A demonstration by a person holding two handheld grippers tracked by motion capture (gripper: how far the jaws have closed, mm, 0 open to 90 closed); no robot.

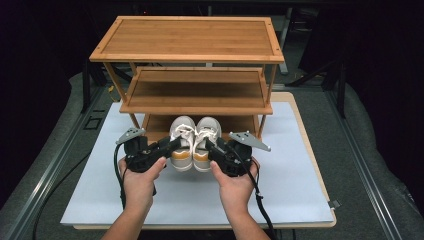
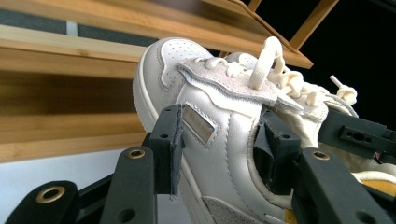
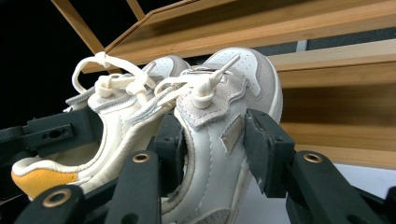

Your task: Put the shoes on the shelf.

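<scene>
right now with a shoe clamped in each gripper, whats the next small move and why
Probably ease both forward together toward the bottom shelf. The left gripper is shut on the left shoe, the right gripper on the right shoe, toes already facing the rack's opening.

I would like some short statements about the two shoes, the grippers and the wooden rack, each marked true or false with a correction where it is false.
1. Each gripper grasps one shoe. True: the left gripper is closed on the left shoe and the right gripper on the right shoe.
2. The shoes are black. False: they are white with yellow heels.
3. The top shelf of the wooden rack is bare. True.
4. The shoes are on the middle shelf. False: they are in front of the lowest shelf, toes toward the rack.
5. The shoes have laces. True.
</scene>
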